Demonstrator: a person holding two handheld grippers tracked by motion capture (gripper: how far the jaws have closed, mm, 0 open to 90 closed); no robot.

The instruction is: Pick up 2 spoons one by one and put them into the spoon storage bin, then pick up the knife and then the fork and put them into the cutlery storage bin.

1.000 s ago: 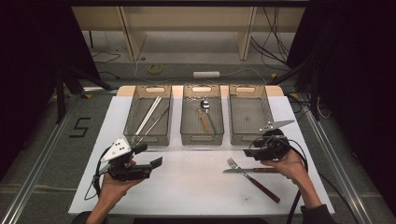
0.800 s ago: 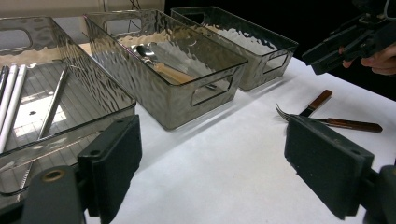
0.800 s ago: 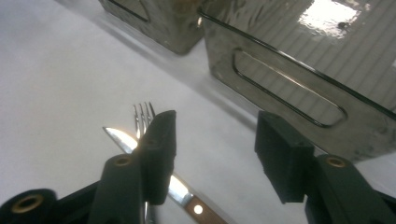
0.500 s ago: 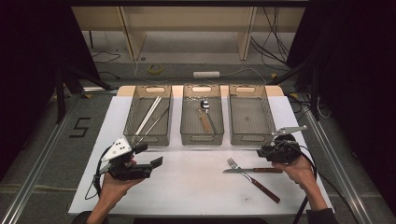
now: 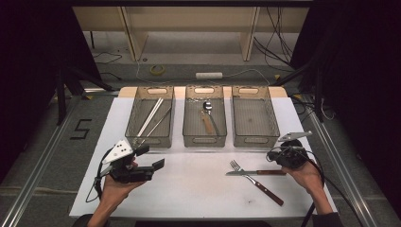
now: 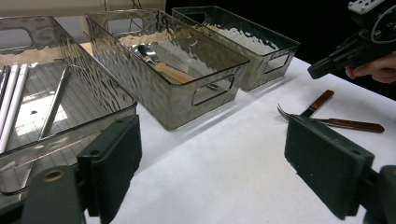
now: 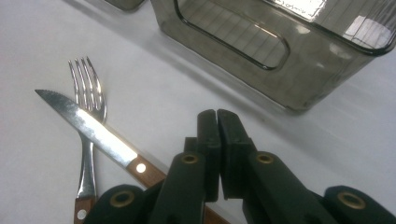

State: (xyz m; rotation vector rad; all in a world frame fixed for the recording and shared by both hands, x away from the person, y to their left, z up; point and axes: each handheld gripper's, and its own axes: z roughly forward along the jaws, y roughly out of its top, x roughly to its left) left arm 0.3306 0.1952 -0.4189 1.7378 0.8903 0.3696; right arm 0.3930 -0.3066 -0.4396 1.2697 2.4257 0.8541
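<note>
The right gripper (image 7: 218, 116) has just been closing, and its two black jaws now meet pad to pad with nothing between them. They hang just above the wooden handle of the serrated steel knife (image 7: 100, 135), which lies on the white table top (image 5: 198, 189) with its blade laid across the neck of the wooden-handled steel fork (image 7: 86, 140). In the high view both pieces lie near the table's right front, just beside the right gripper (image 5: 283, 156).

Right behind the jaws stands the empty smoky clear plastic bin (image 7: 299, 60), the rightmost of three in a row. The middle bin (image 5: 204, 124) holds a spoon with a wooden handle (image 5: 206, 113). The left bin (image 5: 150, 124) holds pale chopsticks (image 5: 150, 117).

The left gripper (image 5: 153, 158) rests in the person's hand at the table's left front, well apart from the cutlery, its jaws spread wide and holding nothing.
</note>
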